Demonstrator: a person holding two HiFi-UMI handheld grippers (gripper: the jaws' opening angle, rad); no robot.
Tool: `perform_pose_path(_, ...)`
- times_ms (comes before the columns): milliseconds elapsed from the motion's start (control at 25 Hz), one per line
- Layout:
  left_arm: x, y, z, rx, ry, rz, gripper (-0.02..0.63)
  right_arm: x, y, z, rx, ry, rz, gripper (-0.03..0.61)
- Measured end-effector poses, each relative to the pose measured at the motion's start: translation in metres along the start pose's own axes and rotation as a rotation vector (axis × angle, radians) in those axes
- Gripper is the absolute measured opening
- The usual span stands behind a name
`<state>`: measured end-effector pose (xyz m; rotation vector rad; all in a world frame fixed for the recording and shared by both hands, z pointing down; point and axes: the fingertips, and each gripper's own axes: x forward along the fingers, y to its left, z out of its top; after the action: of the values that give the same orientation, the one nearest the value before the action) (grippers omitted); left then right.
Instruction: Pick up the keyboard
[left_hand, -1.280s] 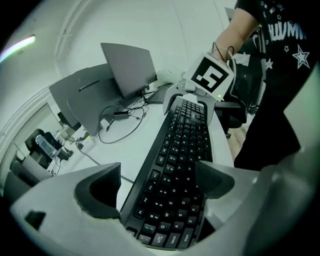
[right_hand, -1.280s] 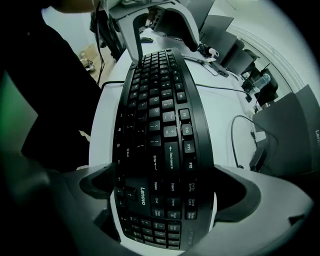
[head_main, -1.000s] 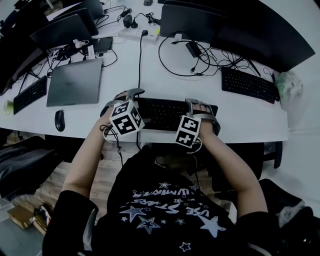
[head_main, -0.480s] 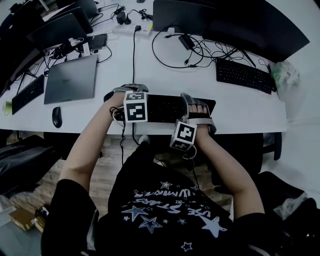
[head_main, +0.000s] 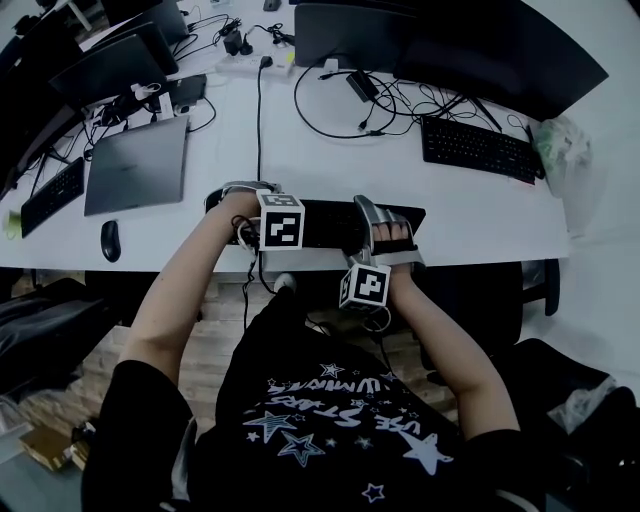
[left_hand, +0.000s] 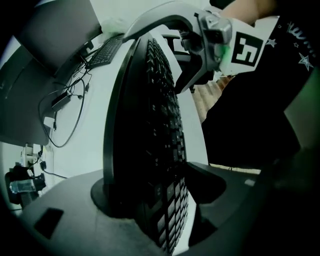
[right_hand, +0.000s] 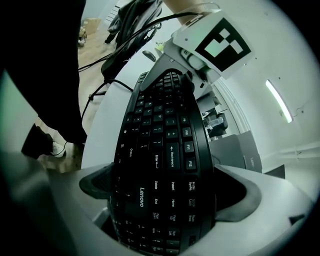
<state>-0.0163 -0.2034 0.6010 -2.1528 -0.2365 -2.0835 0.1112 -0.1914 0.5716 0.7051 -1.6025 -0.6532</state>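
A black keyboard (head_main: 325, 222) lies along the near edge of the white desk (head_main: 470, 225), in front of the person. My left gripper (head_main: 234, 203) points straight down over its left end. Its jaws have just been closing, and their pads now sit against the keyboard's (left_hand: 150, 150) two long edges in the left gripper view (left_hand: 160, 195). My right gripper (head_main: 386, 232) straddles the right end, tilted down. In the right gripper view (right_hand: 165, 200), both pads press the keyboard's (right_hand: 165, 145) long sides by the Lenovo label. Each gripper shows at the far end in the other's view.
A second black keyboard (head_main: 475, 148) lies at the back right under dark monitors (head_main: 500, 50). Loose cables (head_main: 350, 100) cross the middle of the desk. A closed grey laptop (head_main: 135, 165), a mouse (head_main: 110, 240) and another keyboard (head_main: 45, 195) sit to the left.
The left gripper has come down and turned over the keyboard's left end. The right gripper has tipped back toward the person, its marker cube now off the desk's edge.
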Motion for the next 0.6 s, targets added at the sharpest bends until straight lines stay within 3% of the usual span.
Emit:
perform_pose_path(80, -0.006, -0.004, 0.002, -0.027, -0.016, -0.001, 0.261, -0.002, -0.002, 0.0, -0.021, -0.002, -0.049, 0.575)
perform_pose_path(200, -0.013, -0.012, 0.005, -0.054, -0.048, 0.0, 0.216, -0.006, -0.007, 0.0, -0.05, 0.006, -0.145, 0.574)
perform_pose_path(360, -0.024, -0.024, 0.011, -0.143, -0.101, -0.04, 0.09, -0.011, -0.014, 0.001, -0.08, 0.006, -0.27, 0.574)
perform_pose_path(600, -0.037, -0.03, 0.016, -0.247, -0.112, -0.011, 0.086, -0.022, -0.026, -0.001, -0.007, -0.02, -0.298, 0.574)
